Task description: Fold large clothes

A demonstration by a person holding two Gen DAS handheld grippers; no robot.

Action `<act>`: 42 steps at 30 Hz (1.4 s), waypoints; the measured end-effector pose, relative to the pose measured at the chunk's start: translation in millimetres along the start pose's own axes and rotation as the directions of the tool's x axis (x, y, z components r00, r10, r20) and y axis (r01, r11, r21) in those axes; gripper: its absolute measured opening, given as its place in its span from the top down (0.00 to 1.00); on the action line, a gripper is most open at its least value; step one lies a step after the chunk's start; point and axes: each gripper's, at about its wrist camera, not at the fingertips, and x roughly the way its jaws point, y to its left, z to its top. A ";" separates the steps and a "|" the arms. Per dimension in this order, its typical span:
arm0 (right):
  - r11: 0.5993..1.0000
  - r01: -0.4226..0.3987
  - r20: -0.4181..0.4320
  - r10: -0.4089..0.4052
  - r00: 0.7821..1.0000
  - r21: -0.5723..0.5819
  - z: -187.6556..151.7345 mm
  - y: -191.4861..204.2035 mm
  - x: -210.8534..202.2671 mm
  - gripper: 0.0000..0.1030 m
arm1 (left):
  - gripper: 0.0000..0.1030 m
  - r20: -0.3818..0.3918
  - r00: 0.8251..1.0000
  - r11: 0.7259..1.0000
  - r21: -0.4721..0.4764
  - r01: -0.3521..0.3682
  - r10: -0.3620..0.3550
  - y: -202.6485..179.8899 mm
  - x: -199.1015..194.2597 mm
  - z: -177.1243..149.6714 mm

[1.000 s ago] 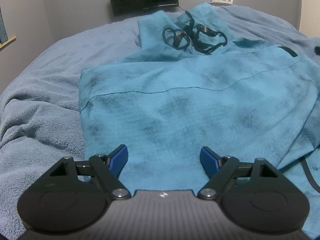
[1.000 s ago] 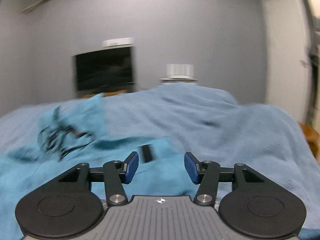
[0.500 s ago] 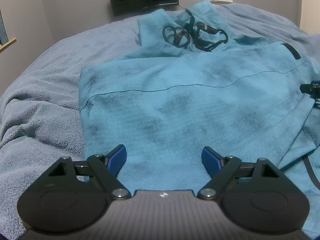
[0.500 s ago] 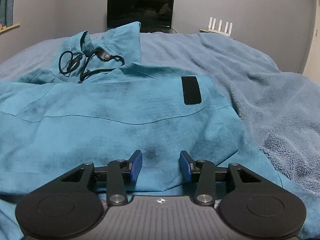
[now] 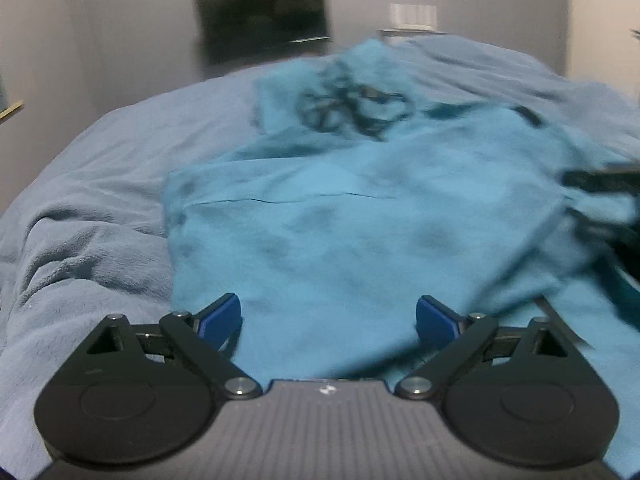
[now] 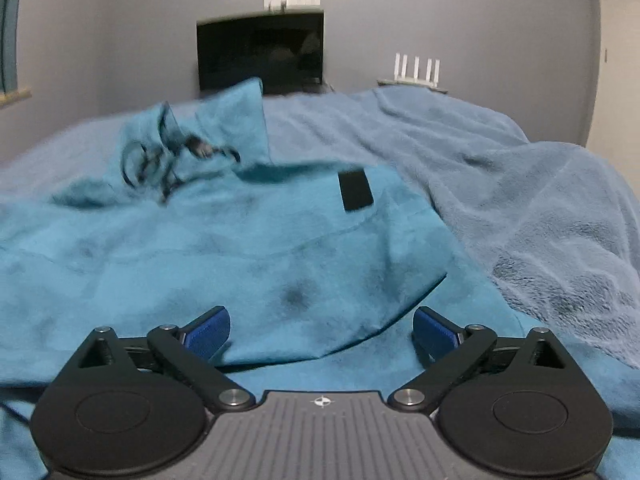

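A large teal garment (image 5: pixel 360 216) with dark blotches lies spread on a bed. It also fills the right wrist view (image 6: pixel 224 256). A black drawcord (image 5: pixel 352 108) is tangled at its far end, and a black patch (image 6: pixel 355 191) sits near its right side. My left gripper (image 5: pixel 328 320) is open and empty, low over the garment's near left part. My right gripper (image 6: pixel 321 330) is open and empty over a folded edge at the garment's near right. The right gripper shows as a dark blur at the right edge of the left wrist view (image 5: pixel 600 184).
A grey-blue fleece blanket (image 5: pixel 88 216) covers the bed and bunches in folds at the left, and rises in a hump at the right (image 6: pixel 540 216). A black monitor (image 6: pixel 260 54) and a white router (image 6: pixel 416 70) stand against the far wall.
The right gripper's jaws have opened much wider than half a second ago. The left gripper tilted up slightly, with the view now blurred. Both stay over the garment.
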 end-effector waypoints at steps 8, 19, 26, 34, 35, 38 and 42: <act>0.999 0.048 -0.050 -0.048 0.998 0.004 0.1 -0.7 -33.6 0.06 | 0.07 -0.016 0.997 0.987 0.149 -0.066 0.069 -20.9 -49.6 -1.7; 0.988 -0.145 0.170 0.134 0.976 0.055 51.5 -92.5 -216.6 0.01 | 0.07 0.092 0.987 0.985 0.121 0.119 -0.131 31.3 -192.4 27.3; 0.985 -0.151 0.015 0.153 0.988 -0.081 17.8 -150.4 -291.6 0.01 | 0.06 0.008 0.945 0.931 0.178 0.320 -0.326 40.9 -265.2 -23.3; 0.931 -0.298 -0.228 0.250 0.941 -0.210 -26.9 -176.0 -343.1 0.02 | 0.07 -0.111 0.890 0.855 0.248 0.456 -0.443 47.4 -308.5 -67.4; 0.927 -0.302 -0.250 0.245 0.937 -0.225 -31.3 -174.9 -348.3 0.03 | 0.07 -0.117 0.878 0.843 0.247 0.478 -0.464 49.1 -312.0 -69.5; 0.923 -0.333 -0.298 0.268 0.916 -0.194 -39.3 -178.9 -357.1 0.06 | 0.07 -0.135 0.864 0.813 0.294 0.502 -0.485 46.6 -318.1 -76.3; 0.929 -0.368 -0.348 0.332 0.877 -0.042 -51.2 -184.3 -350.3 0.18 | 0.12 -0.164 0.890 0.802 0.388 0.455 -0.426 29.7 -300.9 -88.0</act>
